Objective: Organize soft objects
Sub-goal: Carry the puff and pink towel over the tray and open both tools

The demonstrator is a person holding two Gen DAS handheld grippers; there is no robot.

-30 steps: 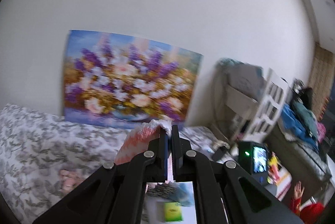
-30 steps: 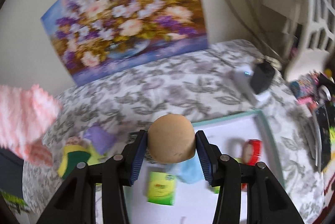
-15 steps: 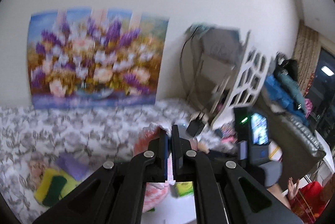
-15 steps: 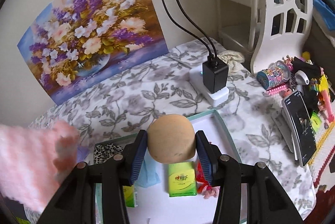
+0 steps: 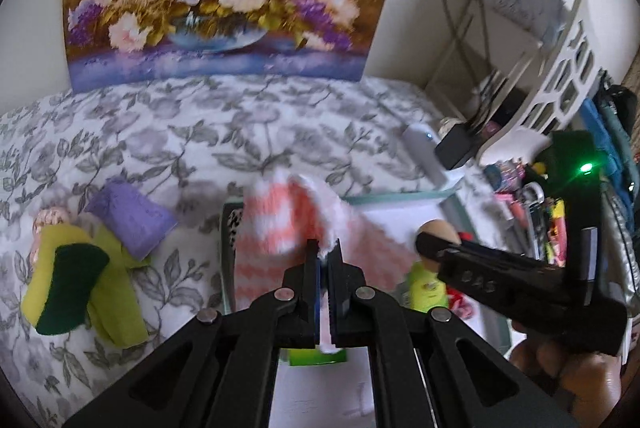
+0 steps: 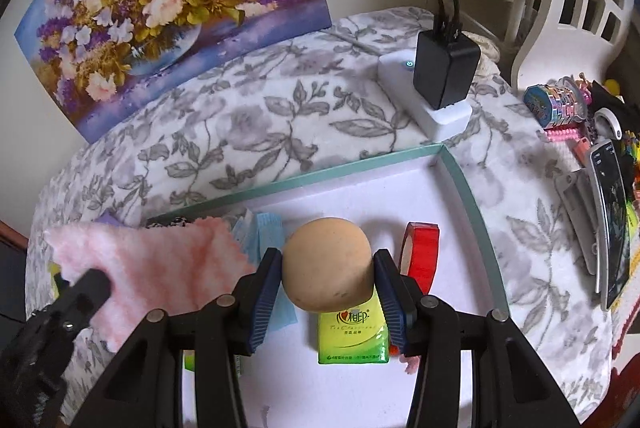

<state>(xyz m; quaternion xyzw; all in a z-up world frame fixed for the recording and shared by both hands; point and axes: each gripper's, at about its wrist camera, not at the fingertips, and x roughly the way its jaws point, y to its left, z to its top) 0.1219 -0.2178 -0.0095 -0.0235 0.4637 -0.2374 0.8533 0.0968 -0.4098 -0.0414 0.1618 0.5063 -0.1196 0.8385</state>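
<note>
My left gripper [image 5: 324, 252] is shut on a pink and white fuzzy cloth [image 5: 288, 224], which hangs over the left end of a white tray with a teal rim [image 6: 460, 179]. The cloth also shows in the right wrist view [image 6: 160, 268]. My right gripper [image 6: 328, 268] is shut on a tan soft ball [image 6: 328, 264] and holds it above the tray's middle. The ball [image 5: 438, 230] and the right gripper [image 5: 432, 242] also show at the right of the left wrist view. In the tray lie a green tissue pack [image 6: 354, 336], a blue cloth [image 6: 268, 228] and a red tape roll [image 6: 420, 256].
A yellow-green sponge [image 5: 64, 292], a green cloth [image 5: 116, 292] and a purple pad [image 5: 132, 224] lie on the floral tablecloth left of the tray. A white power strip with a black charger [image 6: 444, 71] sits behind it. A phone [image 6: 610, 220] and small clutter lie at the right.
My left gripper has swung down and towards the tray with the pink cloth. My right gripper has moved closer over the tray, still holding the ball.
</note>
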